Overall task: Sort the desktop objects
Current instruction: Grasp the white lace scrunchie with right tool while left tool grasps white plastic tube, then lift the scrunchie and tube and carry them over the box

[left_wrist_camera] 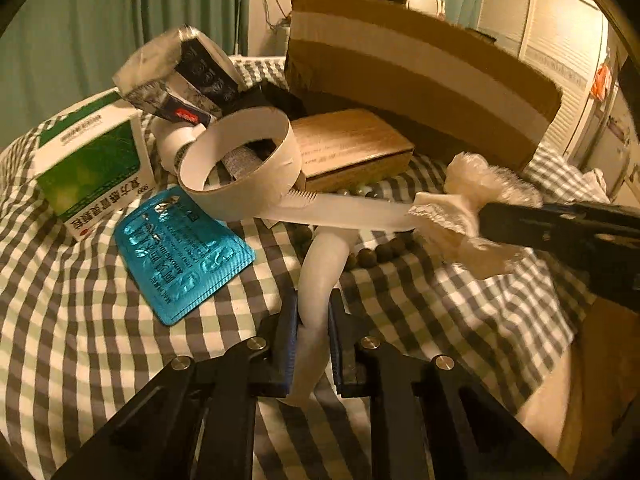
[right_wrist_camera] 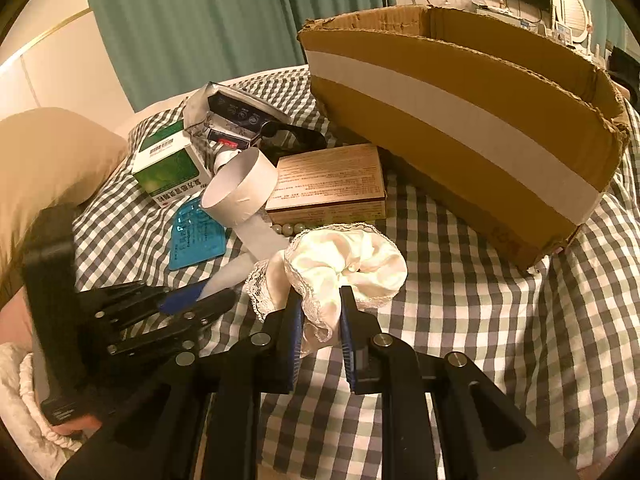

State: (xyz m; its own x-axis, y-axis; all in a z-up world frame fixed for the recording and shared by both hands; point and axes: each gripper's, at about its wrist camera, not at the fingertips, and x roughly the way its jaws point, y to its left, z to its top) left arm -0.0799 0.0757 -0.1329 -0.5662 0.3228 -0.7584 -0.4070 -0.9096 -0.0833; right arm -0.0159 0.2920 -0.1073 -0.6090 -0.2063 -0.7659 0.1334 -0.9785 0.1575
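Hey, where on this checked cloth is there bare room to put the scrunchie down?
Free: the checked cloth right of the cream scrunchie, in front of the cardboard box. Also free in the left wrist view, nearest the camera below the blue blister pack. Crowded: around the tape roll, green medicine box and wooden box.

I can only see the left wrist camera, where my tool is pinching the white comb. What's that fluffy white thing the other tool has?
Observer: It's a cream scrunchie with lace edging, pinched between the pads of the right tool.
Operator: Is the big brown box open on top?
Observer: Yes. From the right wrist view the cardboard box has no lid, and its top edges are torn and ragged.
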